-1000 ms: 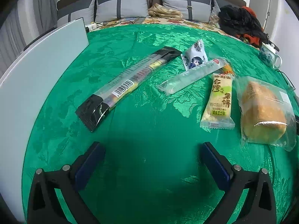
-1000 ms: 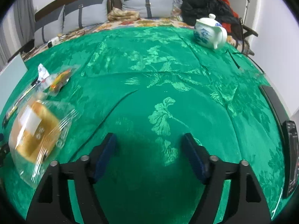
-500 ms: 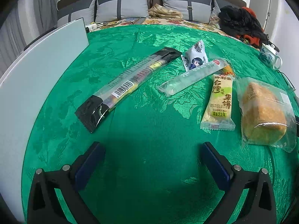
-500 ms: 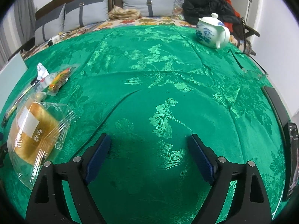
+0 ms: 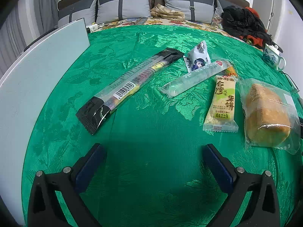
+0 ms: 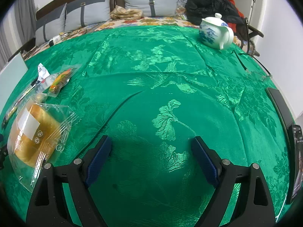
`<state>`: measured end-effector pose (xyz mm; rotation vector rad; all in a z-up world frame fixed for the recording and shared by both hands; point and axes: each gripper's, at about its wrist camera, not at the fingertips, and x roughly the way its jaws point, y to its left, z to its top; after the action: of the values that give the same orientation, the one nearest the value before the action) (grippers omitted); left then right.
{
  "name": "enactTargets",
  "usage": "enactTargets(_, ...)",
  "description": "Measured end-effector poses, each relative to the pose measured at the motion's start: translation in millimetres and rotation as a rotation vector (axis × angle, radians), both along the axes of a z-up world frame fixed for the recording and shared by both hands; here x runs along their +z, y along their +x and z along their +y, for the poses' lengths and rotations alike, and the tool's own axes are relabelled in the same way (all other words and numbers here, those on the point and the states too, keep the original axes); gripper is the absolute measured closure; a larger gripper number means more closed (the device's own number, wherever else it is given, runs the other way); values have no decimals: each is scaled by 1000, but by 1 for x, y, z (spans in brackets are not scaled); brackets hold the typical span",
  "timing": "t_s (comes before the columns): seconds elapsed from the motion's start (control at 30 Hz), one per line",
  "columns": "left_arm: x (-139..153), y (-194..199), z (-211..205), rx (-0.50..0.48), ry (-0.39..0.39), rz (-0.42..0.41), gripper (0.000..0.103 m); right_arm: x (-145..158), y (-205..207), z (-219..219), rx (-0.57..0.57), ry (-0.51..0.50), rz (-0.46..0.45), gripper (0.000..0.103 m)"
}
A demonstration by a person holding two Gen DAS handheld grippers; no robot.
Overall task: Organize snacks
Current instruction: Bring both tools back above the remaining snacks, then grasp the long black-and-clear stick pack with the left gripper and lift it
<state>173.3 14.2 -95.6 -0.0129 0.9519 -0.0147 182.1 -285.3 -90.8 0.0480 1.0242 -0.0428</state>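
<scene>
Several snacks lie on the green tablecloth (image 5: 151, 128): a long black-ended candy stick pack (image 5: 128, 89), a small white pouch (image 5: 198, 57), a clear tube pack (image 5: 193, 77), a yellow rice cracker pack (image 5: 222, 102) and a bagged bread loaf (image 5: 267, 115). My left gripper (image 5: 154, 155) is open and empty, hovering near of them. My right gripper (image 6: 151, 147) is open and empty over bare cloth; the bread loaf (image 6: 32, 132) lies to its left, with an orange snack pack (image 6: 60, 80) beyond it.
A pale board (image 5: 37, 71) stands along the table's left edge. A white and blue teapot (image 6: 215, 31) sits at the far right. A phone (image 6: 296, 151) and a dark strip lie at the right edge. Cushions and clothes lie on the sofa behind.
My right gripper has opened wider and shifted slightly, so the view moved a little. The left gripper and the snacks have barely moved.
</scene>
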Motion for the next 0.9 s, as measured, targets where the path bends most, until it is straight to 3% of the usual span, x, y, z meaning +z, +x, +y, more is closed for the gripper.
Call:
enactTargets(0.57, 0, 1, 0, -5, 0, 3, 0, -1, 1, 0, -1, -5, 2, 13)
enactTargets(0.63, 1, 2, 0, -37, 5, 27, 0, -1, 1, 0, -1, -4, 2, 13)
enactTargets(0.67, 3, 5, 1, -88, 7, 81, 0, -1, 1, 0, -1, -4, 2, 13)
enactTargets(0.73, 11, 11, 8, -141, -11, 136, 0, -1, 1, 0, -1, -5, 2, 13)
enactTargets(0.9, 54, 56, 35, -136, 0, 51, 0, -1, 1, 0, -2, -4, 3, 13)
